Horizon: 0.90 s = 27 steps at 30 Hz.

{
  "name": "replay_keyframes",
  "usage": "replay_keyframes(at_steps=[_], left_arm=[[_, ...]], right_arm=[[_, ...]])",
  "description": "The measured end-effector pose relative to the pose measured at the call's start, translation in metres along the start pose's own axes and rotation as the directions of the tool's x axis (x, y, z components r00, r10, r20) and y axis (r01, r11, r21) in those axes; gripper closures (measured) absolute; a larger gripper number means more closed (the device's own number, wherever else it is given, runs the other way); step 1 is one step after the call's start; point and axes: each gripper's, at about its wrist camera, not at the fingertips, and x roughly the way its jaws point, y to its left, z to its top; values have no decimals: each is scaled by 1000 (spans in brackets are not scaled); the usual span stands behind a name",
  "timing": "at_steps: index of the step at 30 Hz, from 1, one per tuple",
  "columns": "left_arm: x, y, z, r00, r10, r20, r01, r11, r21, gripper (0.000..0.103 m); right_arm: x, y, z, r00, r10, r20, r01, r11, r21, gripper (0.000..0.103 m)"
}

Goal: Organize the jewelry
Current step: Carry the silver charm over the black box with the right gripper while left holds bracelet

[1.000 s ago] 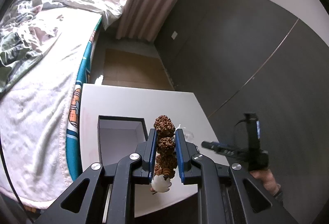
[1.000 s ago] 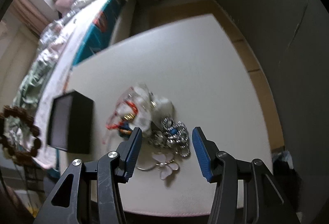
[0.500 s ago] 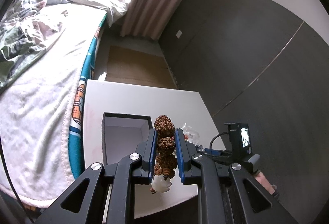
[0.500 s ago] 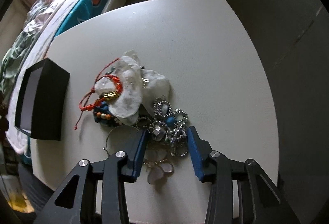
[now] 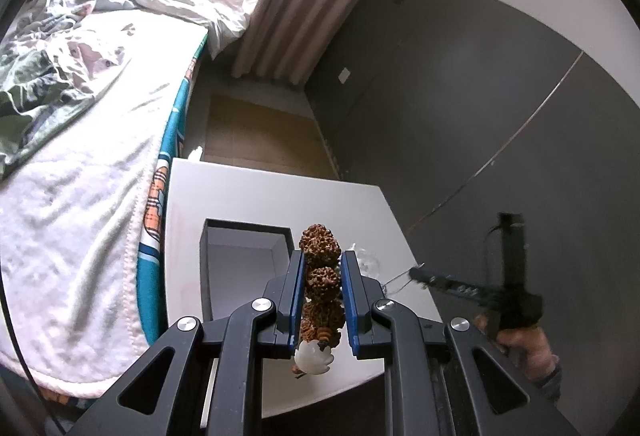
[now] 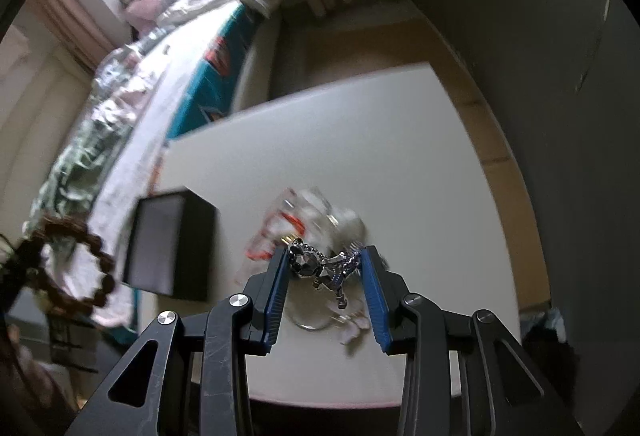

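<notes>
Your left gripper clamps a bracelet of knobbly brown seed beads, held above the open black box with pale lining. Your right gripper pinches a faceted silver metal chain, lifted just over the blurred jewelry pile. Below sits the smooth white table, beside a bed with rumpled blankets.

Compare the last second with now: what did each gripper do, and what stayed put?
The right gripper, open above the jewelry pile a second ago, dropped onto it, closed on the silver chain bracelet and is lifting it clear. The left gripper stays shut on the brown bead bracelet, hanging near the black box. Box and remaining pile have not moved on the white table.
</notes>
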Motion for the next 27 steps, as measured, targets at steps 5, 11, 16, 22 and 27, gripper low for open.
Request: replay_keyframes(at_steps=[5,11,16,22,27], left_arm=[[-12,6,3,1000,15,25,-14,1000,-9,85],[-29,9,8,998,21,62,-20,1000,-19,85],[-40,10,13,996,25,86,-24,1000,-18,85],[-58,15,19,992,37,120,-34,999,-22,85],[-66,25,21,990,51,134,-46,998,-37,85]], right_arm=[[-45,31,23,995,31,94,-26,998,-54,66],[-80,74,51,983,64,169,-44,992,-120,66],[-107,111,70,972,102,214,-64,982,-177,66],[-123,154,85,960,138,243,-76,966,-245,66],[-133,187,93,949,172,264,-94,954,-285,66]])
